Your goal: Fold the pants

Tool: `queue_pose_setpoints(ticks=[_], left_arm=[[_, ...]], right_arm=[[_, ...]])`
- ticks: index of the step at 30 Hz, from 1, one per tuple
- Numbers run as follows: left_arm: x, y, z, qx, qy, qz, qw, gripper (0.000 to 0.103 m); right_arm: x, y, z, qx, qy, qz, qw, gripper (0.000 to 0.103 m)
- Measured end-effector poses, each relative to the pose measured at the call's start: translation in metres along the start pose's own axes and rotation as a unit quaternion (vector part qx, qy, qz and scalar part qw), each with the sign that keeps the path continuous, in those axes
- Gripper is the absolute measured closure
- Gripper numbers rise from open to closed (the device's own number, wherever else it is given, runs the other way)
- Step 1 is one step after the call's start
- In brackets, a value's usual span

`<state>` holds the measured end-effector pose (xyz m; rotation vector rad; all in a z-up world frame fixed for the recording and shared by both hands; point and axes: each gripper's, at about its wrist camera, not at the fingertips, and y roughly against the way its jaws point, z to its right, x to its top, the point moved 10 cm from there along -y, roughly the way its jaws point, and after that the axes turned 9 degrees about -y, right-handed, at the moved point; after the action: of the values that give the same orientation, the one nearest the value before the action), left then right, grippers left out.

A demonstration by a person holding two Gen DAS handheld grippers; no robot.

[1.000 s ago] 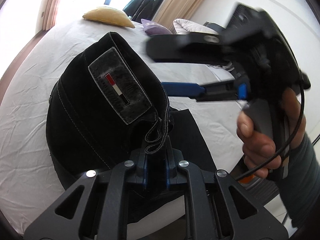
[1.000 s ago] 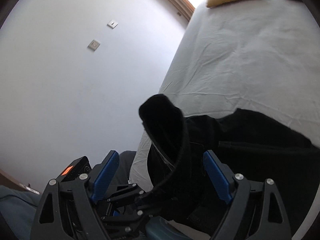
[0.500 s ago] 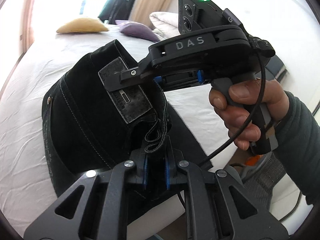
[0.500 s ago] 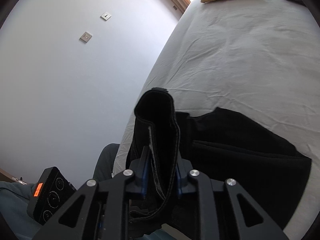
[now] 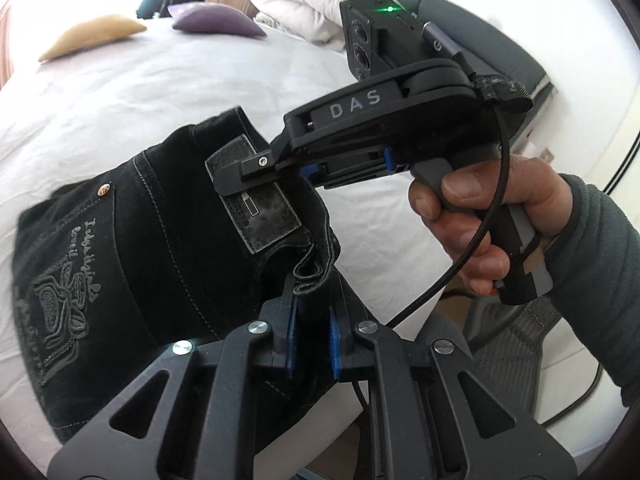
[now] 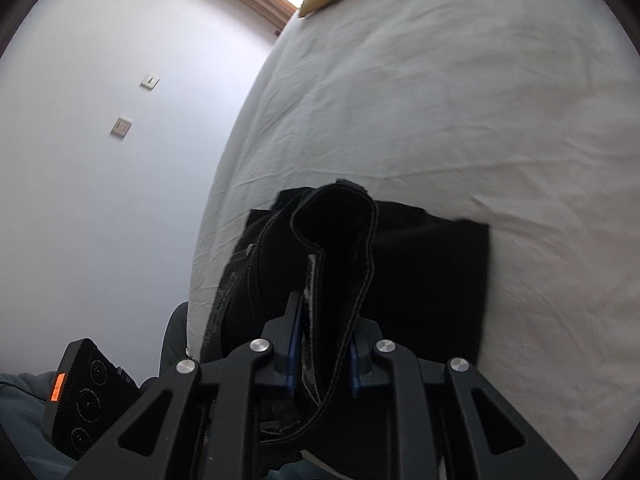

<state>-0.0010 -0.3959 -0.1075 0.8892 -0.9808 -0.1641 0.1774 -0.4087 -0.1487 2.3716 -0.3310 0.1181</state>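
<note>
Both grippers pinch the waistband of the black pants (image 5: 168, 240), the left gripper (image 5: 312, 316) at 6 o'clock and the right gripper (image 5: 276, 168) at 12, likely to carry it over the bed (image 5: 120, 92) for a fold.

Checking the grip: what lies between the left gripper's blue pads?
In the left wrist view, the black denim pants' bunched waistband edge sits clamped between the left gripper's pads.
</note>
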Motion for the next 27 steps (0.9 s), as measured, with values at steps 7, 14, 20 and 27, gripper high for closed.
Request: queue_pose_setpoints(ticks=[7, 14, 20, 27], left_arm=[[-0.003, -0.036, -0.002, -0.003, 0.006, -0.020, 0.9998, 0.093], [-0.007, -0.059, 0.000, -0.014, 0.025, -0.031, 0.9991, 0.079], [-0.011, -0.029, 0.020, -0.122, 0.080, -0.022, 0.9891, 0.043], [-0.008, 0.059, -0.026, -0.106, 0.088, 0.042, 0.9895, 0.043]], right_arm=[[0.006, -0.008, 0.031, -0.002, -0.020, -0.006, 1.000, 0.083], [0.009, -0.021, 0.036, -0.019, -0.011, -0.025, 0.999, 0.079], [0.008, -0.019, 0.038, -0.013, -0.013, -0.016, 1.000, 0.078], [0.008, 0.002, 0.042, -0.036, -0.023, 0.015, 0.999, 0.061]])
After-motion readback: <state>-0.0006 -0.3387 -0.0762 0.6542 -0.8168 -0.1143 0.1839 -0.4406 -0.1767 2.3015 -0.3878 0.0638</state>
